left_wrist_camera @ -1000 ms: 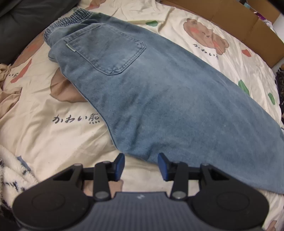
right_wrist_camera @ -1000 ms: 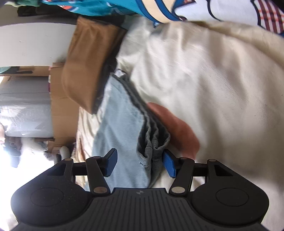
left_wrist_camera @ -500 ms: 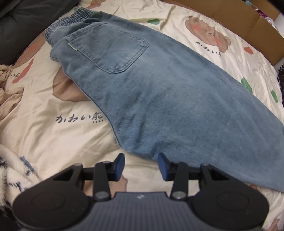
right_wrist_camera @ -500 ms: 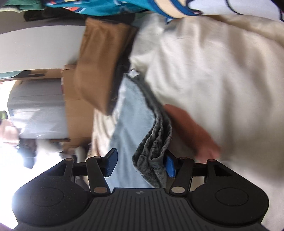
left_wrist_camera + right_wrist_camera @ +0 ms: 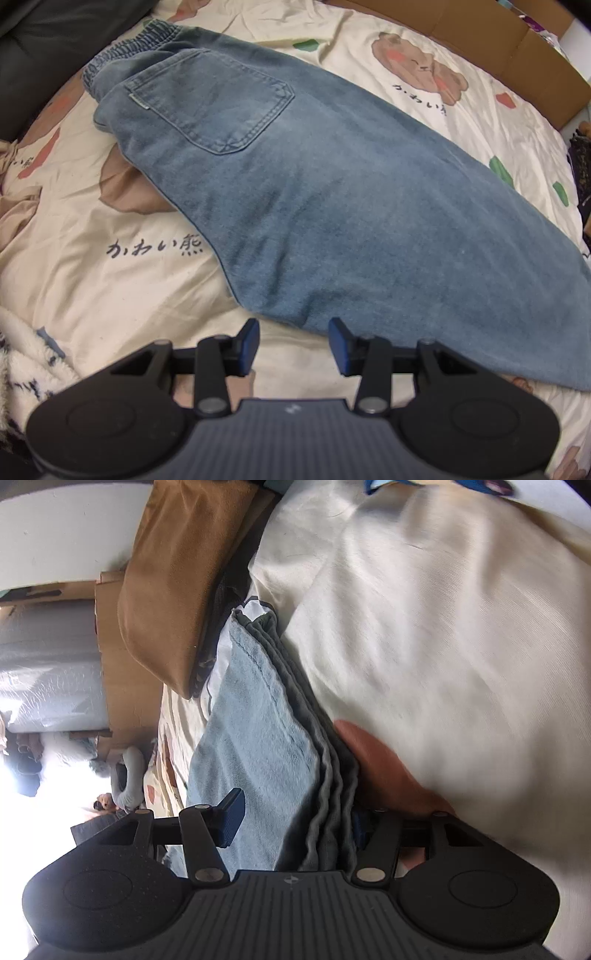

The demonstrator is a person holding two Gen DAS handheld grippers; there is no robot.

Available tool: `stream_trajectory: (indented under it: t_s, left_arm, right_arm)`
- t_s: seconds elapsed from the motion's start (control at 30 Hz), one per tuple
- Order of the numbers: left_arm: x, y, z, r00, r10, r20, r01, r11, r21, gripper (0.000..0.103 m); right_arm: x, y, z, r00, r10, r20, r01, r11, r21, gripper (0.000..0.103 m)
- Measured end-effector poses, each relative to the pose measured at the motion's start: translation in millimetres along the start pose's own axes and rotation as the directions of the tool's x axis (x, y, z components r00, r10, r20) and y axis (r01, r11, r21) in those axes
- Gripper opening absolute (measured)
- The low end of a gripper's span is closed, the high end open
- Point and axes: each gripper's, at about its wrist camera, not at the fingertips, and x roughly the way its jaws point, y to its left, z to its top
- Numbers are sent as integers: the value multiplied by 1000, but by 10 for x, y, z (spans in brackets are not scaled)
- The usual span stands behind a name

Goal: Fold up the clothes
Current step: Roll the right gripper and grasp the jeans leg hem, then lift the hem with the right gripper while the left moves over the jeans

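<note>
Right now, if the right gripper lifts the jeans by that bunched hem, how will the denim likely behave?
The jeans will probably drape and sag, since they lie limp along the bedsheet. The hem is layered between the right gripper's closing jaws, so layers may slip apart. Denim this long likely feels fairly heavy.

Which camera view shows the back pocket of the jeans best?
The left wrist view. There the back pocket lies fully in sight on the jeans, with its stitching clear. The right wrist view shows only the stacked hem layers of the jeans between the right gripper's fingers; no pocket appears.
</note>
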Motion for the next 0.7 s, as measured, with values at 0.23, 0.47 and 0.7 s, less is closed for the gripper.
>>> stream_trajectory:
  t_s: [0.23, 0.47, 0.7]
  left_arm:
    - [-43, 35, -6, 1000, -11, 24, 11, 1000, -23, 44]
    - [-27, 59, -39, 1000, -12, 18, 12, 999, -33, 44]
    - [-17, 60, -45, 1000, -10, 9, 10, 1000, -25, 45]
  right_arm:
    - [-17, 179, 120, 995, 6, -96, -14, 996, -83, 25]
    - [-11, 235, 104, 987, 66, -145, -77, 995, -69, 26]
    - [295, 118, 162, 990, -17, -137, 13, 999, -33, 32]
